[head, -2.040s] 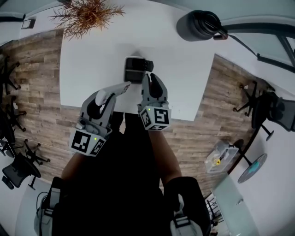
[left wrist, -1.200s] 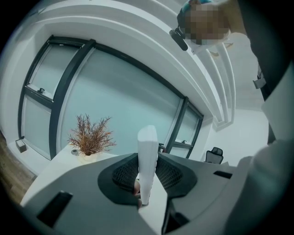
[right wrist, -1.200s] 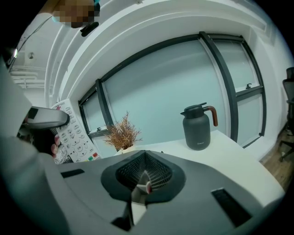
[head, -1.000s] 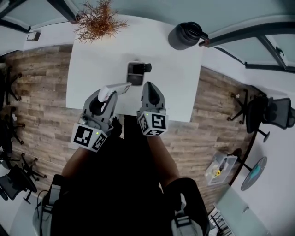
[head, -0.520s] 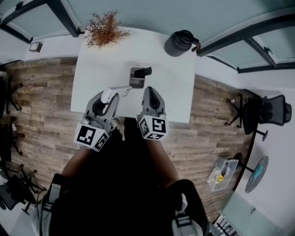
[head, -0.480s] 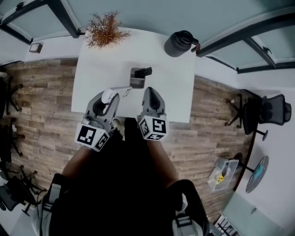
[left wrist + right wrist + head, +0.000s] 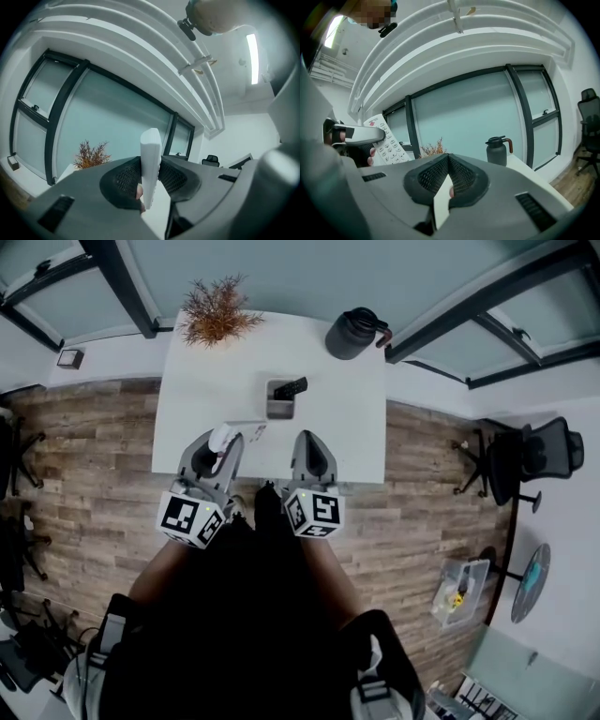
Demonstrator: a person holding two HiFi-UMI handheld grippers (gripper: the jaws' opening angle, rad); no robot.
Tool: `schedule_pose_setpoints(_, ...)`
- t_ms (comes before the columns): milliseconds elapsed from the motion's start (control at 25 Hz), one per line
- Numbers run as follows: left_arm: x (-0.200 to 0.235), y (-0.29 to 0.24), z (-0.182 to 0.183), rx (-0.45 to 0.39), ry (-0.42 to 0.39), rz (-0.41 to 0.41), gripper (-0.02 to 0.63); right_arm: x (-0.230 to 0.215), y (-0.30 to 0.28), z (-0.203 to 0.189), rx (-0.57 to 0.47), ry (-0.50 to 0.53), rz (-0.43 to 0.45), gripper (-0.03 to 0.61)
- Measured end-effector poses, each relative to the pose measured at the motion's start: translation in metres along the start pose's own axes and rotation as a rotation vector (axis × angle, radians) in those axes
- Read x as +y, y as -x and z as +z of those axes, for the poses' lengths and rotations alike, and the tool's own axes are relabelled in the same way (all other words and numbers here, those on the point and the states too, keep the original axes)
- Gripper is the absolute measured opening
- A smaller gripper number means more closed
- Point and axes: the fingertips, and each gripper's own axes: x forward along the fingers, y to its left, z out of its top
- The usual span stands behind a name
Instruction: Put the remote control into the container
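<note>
Over the table [image 7: 347, 427], left claw [image 7: 228, 440] clamps the white remote control [image 7: 150, 159], right claw [image 7: 448, 163] pressed together.

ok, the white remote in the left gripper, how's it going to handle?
Likely rigid: the white remote stands straight, clamped in the left gripper. Probably light: it juts far past the jaws without drooping. Its smooth plastic shell might pivot or slip if bumped against the container.

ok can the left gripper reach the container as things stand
Probably yes. Only bare table lies between the left gripper, shut on the white remote, and the container; the right gripper sits off to the side. A black remote already pokes out of the container, so the opening may be tight.
</note>
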Motion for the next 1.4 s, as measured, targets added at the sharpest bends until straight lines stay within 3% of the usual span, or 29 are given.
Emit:
schedule_pose_setpoints(360, -0.017, 0.02, 0.007, -0.005, -0.011, -0.033, 0.117, 0.014, 0.035, 0.016, -0.027, 0.006, -0.004, 0.005)
schedule_pose_setpoints(1400, -0.074, 0.012, -0.01, -0.011, -0.04, 0.07, 0.117, -0.015, 0.08, 0.023, -0.043, -0.037, 0.128, 0.005)
